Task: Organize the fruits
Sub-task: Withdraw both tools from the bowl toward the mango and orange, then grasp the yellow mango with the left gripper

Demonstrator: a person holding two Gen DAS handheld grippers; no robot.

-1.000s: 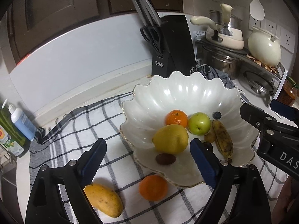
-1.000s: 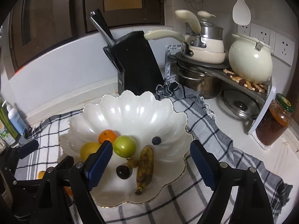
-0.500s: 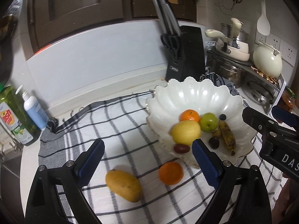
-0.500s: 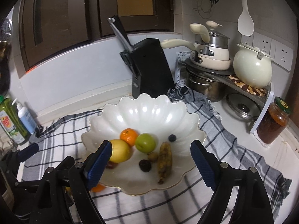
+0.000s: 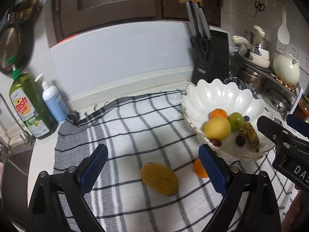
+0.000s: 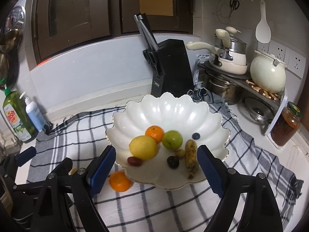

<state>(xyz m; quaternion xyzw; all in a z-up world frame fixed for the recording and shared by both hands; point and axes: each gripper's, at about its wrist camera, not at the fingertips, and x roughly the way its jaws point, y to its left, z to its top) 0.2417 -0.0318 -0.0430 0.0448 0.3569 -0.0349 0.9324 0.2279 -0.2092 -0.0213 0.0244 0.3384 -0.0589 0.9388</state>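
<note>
fruit count: 2 oranges, 1 in bowl (image 6: 168, 114) (image 6: 154, 133), 1 on cloth (image 6: 173, 208) by bowl's near-left edge (image 6: 119, 181). 1 mango (image 5: 159, 178) on cloth. in bowl also: 1 lemon (image 6: 143, 147), 1 green apple (image 6: 172, 140), 1 banana (image 6: 191, 157), 1 blueberry (image 6: 196, 136), 3 small dark/brownish fruits. 2 bottles at cloth's far-left corner.

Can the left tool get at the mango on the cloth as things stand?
Probably yes. The left tool stands open with nothing between its fingers, and the mango lies alone on the checked cloth just ahead; the loose orange sits apart from it.
</note>
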